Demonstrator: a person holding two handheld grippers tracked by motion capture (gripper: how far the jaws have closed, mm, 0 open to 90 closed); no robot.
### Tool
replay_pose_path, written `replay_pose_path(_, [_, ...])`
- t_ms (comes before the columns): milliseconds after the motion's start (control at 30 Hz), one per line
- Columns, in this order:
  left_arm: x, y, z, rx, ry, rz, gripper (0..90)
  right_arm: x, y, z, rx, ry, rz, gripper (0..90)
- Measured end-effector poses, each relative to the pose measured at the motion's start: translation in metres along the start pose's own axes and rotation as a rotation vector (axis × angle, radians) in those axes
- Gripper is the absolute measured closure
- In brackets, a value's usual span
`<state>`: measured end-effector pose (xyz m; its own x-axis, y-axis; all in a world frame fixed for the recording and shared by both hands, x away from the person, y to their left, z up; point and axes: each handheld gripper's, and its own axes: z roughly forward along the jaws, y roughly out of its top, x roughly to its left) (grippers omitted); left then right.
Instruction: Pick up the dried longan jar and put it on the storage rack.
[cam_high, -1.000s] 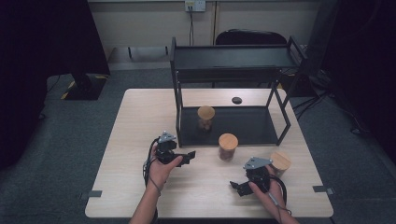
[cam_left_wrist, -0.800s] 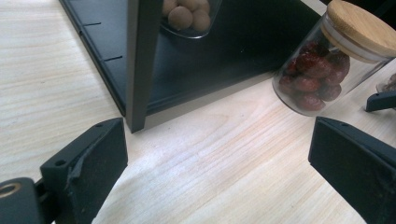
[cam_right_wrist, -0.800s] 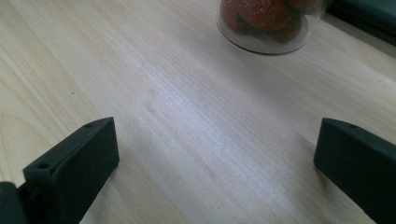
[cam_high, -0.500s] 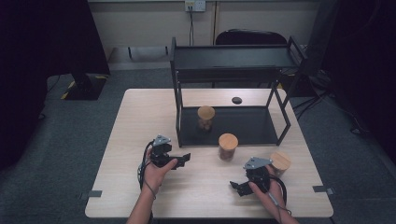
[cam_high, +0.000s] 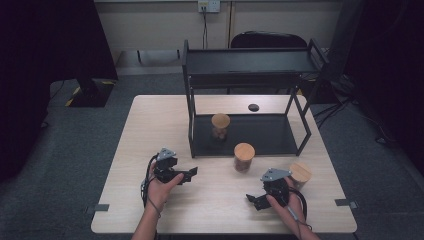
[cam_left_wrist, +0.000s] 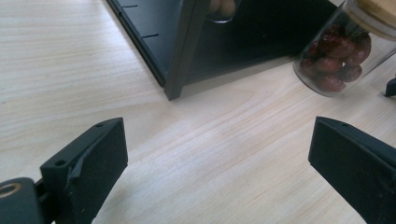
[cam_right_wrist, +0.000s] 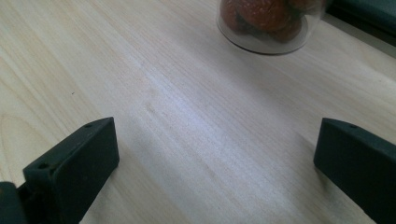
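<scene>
**Both grippers open, closing in on the middle jar**

The left gripper (cam_high: 191, 173) hangs low over the tabletop (cam_high: 150, 130), its fingers (cam_left_wrist: 88, 161) spread wide and holding nothing. In the left gripper view they point across bare wood toward the corner post of the rack (cam_left_wrist: 180, 56), with the jar (cam_left_wrist: 338, 53) of dark red fruit up at the right.

That jar (cam_high: 244, 157) stands on the tabletop just in front of the rack (cam_high: 250, 70) — between the two grippers and touching neither. A second jar (cam_high: 220, 125) sits on the rack's lower shelf, and a third (cam_high: 300, 174) stands just beside the right hand.

The right gripper (cam_high: 254, 200) rests near the front edge, fingers (cam_right_wrist: 74, 163) likewise apart and empty, aimed at the base of a fruit jar (cam_right_wrist: 268, 23) — probably the middle one.

The work looks to be at the approach stage: nothing is grasped yet. The next move likely calls for one gripper to advance until its fingers straddle the glass body below the wooden lid, stay level, then close gently.
</scene>
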<state>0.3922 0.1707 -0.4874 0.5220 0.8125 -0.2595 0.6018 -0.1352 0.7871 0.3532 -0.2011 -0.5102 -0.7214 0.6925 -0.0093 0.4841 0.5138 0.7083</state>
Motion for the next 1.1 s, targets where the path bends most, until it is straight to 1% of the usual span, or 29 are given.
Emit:
replay_pose_path(367, [0.009,-0.01,-0.009,0.0,0.02,-0.008,4.4,0.0,0.0,0.0,0.0,0.0,0.0,0.0])
replay_pose_path(467, [0.012,-0.013,-0.012,0.01,0.027,-0.001,4.4,0.0,0.0,0.0,0.0,0.0,0.0,0.0])
replay_pose_path(833, [0.022,-0.027,-0.02,0.029,0.061,0.002,4.4,0.0,0.0,0.0,0.0,0.0,0.0,0.0])
replay_pose_path(933, [0.023,-0.029,-0.022,0.038,0.071,0.013,4.4,0.0,0.0,0.0,0.0,0.0,0.0,0.0])
replay_pose_path(1033, [0.024,-0.03,-0.024,0.05,0.088,0.038,4.4,0.0,0.0,0.0,0.0,0.0,0.0,0.0])
replay_pose_path(1100, [0.024,-0.032,-0.025,0.057,0.091,0.046,4.4,0.0,0.0,0.0,0.0,0.0,0.0,0.0])
